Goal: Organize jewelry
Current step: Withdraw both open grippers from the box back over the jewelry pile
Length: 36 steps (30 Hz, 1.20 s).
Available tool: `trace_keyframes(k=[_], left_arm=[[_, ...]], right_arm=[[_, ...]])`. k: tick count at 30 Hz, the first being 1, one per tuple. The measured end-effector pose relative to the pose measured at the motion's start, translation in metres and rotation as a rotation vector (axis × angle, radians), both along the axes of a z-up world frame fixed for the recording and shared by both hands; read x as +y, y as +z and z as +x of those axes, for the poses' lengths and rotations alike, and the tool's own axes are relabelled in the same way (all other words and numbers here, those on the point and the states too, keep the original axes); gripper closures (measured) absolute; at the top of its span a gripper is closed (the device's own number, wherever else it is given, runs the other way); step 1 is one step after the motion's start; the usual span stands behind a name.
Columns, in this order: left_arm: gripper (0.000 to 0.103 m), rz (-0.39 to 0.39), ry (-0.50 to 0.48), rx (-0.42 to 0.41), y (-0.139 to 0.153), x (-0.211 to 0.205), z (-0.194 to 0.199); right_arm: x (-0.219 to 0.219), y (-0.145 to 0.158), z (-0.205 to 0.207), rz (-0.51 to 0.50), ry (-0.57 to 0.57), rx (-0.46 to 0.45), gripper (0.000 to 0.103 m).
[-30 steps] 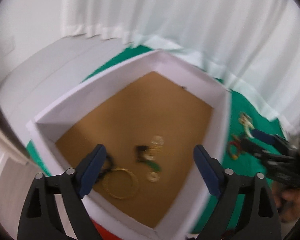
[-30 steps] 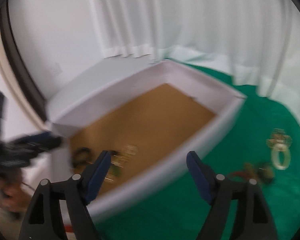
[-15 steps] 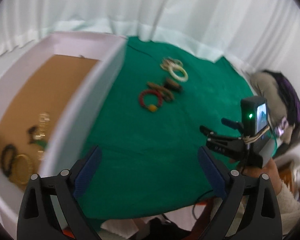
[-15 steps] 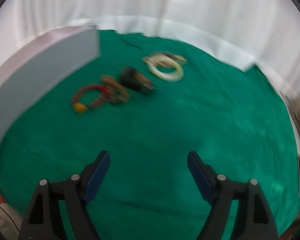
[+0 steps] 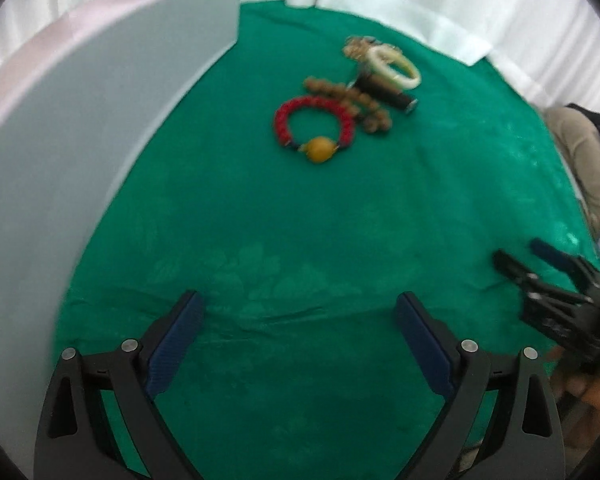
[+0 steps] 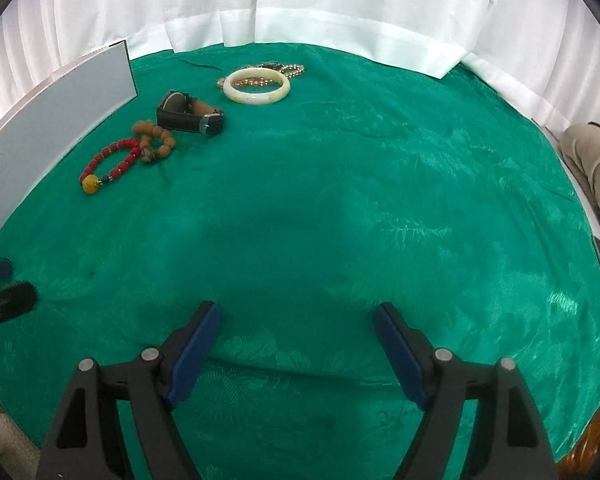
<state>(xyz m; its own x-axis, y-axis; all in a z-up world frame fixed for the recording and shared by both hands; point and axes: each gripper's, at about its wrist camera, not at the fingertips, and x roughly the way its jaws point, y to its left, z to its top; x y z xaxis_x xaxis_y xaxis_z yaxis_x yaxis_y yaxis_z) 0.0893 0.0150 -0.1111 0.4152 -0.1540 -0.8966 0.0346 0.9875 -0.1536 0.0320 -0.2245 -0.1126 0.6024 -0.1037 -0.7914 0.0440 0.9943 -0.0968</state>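
Jewelry lies in a cluster on the green cloth: a red bead bracelet with one yellow bead, a brown wooden bead bracelet, a dark watch, a white bangle and a gold chain. My left gripper hovers open over bare cloth, well short of the red bracelet. My right gripper is open too, nothing between its blue pads, farther right.
The tall white wall of the box rises on the left, close to the bracelets. White curtains hang behind the table. A beige fabric lump sits past the cloth's right edge.
Both views swung away from the box's brown floor and rightward onto the green cloth. Both grippers dropped lower. The loose jewelry now lies ahead of them.
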Motion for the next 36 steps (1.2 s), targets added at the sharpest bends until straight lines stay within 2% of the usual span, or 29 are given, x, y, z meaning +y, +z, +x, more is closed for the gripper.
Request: trace_keyframes(k=[1,5,10,18,36], left_arm=[[0.006,0.018,-0.001,-0.025,0.001,0.000,-0.002],[0.001,0.042,-0.017,-0.019,-0.003,-0.004,-0.002],[0.001,0.102,-0.036,-0.020,-0.006,-0.012,-0.004],[0.000,0.148,-0.040,0.005,-0.007,-0.016,-0.005],[0.000,0.152,-0.052,-0.012,-0.008,-0.017,-0.006]], right_arm=[[-0.002,-0.001,0.000,0.011,-0.007,-0.002,0.020],[-0.004,-0.002,-0.002,0.031,-0.025,-0.010,0.016],[-0.004,-0.003,-0.003,0.032,-0.030,-0.016,0.015],[-0.005,-0.003,-0.003,0.037,-0.034,-0.012,0.015],[-0.006,-0.002,-0.004,0.034,-0.028,-0.005,0.015]])
